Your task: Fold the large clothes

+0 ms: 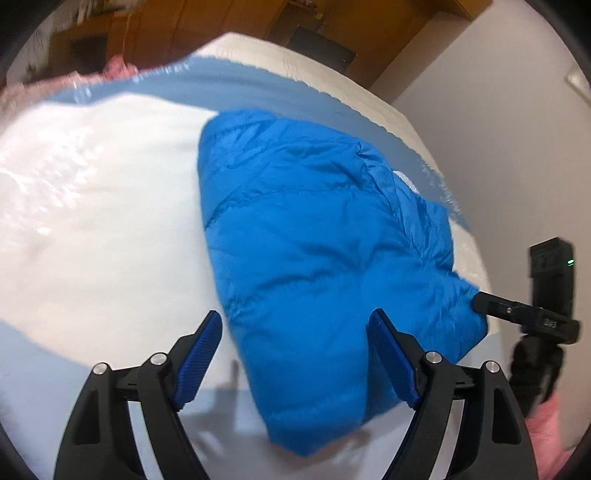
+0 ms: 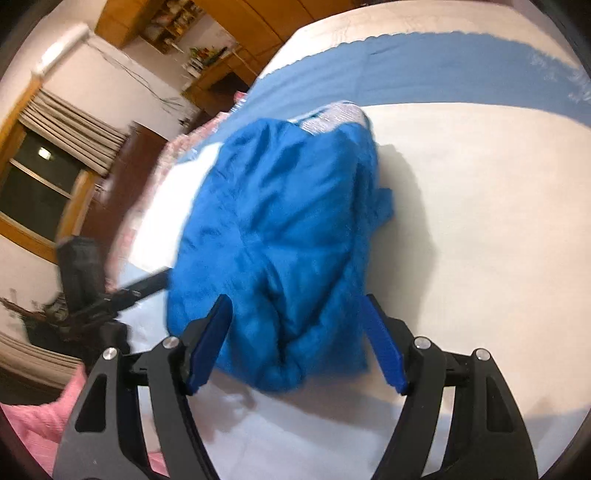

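A bright blue puffy jacket (image 1: 325, 236) lies bunched in a folded heap on a white and blue bed cover (image 1: 92, 221). My left gripper (image 1: 295, 325) is open, its blue pads over the jacket's near end, holding nothing. In the left wrist view the right gripper's black finger (image 1: 509, 308) touches the jacket's right edge. In the right wrist view the jacket (image 2: 280, 236) fills the middle, a grey-white lining (image 2: 332, 116) showing at its far end. My right gripper (image 2: 295, 306) is open, straddling the jacket's near end. The left gripper (image 2: 122, 291) shows at the jacket's left edge.
The bed cover (image 2: 480, 221) is white with a blue band (image 2: 424, 70) at the far side. A pink blanket (image 2: 40, 417) lies at the bed's edge. A window with curtains (image 2: 44, 184), wooden cabinets (image 1: 207, 26) and a white wall (image 1: 498, 122) surround the bed.
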Motion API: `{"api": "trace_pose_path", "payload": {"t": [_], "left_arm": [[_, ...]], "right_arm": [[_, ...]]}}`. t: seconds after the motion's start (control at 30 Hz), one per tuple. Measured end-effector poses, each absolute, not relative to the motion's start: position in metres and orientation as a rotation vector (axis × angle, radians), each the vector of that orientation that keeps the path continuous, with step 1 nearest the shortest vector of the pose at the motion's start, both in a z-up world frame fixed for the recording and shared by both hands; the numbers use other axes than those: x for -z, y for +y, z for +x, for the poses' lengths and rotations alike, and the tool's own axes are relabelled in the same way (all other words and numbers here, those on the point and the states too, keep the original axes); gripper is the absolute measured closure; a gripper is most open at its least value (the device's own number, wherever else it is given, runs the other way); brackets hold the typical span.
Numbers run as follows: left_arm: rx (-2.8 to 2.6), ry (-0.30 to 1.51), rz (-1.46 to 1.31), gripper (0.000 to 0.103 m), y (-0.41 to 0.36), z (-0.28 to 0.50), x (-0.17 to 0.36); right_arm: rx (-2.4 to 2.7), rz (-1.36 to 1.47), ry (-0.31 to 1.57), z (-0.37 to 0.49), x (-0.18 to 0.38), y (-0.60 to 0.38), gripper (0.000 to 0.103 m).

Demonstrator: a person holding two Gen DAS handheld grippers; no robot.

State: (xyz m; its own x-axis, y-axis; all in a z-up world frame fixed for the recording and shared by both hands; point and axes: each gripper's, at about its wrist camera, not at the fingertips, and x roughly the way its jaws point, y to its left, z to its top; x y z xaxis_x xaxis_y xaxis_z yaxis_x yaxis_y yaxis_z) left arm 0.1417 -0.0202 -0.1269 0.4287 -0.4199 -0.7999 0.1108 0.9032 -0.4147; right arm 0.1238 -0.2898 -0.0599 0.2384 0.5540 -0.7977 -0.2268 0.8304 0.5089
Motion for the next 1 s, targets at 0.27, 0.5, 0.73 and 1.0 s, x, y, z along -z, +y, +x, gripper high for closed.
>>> {"api": "trace_pose_path", "payload": {"t": [0.27, 0.5, 0.73, 1.0], "left_arm": [[0.303, 1.095, -0.201, 0.020, -0.021, 0.112, 0.151], [0.287, 1.095, -0.173, 0.018, -0.037, 0.122, 0.175], [0.241, 1.130, -0.167, 0.020, -0.031, 0.120, 0.149], [0.168, 1.117, -0.069, 0.011, -0.034, 0.095, 0.101]], "right_arm": [[-0.434, 0.301, 1.305, 0.098, 0.108, -0.297, 0.034], [-0.394, 0.355, 1.312, 0.098, 0.142, -0.300, 0.033], [-0.320, 0.292, 1.256, 0.077, 0.092, -0.291, 0.025], [-0.259, 0.170, 1.178, 0.034, 0.030, -0.271, 0.011]]}}
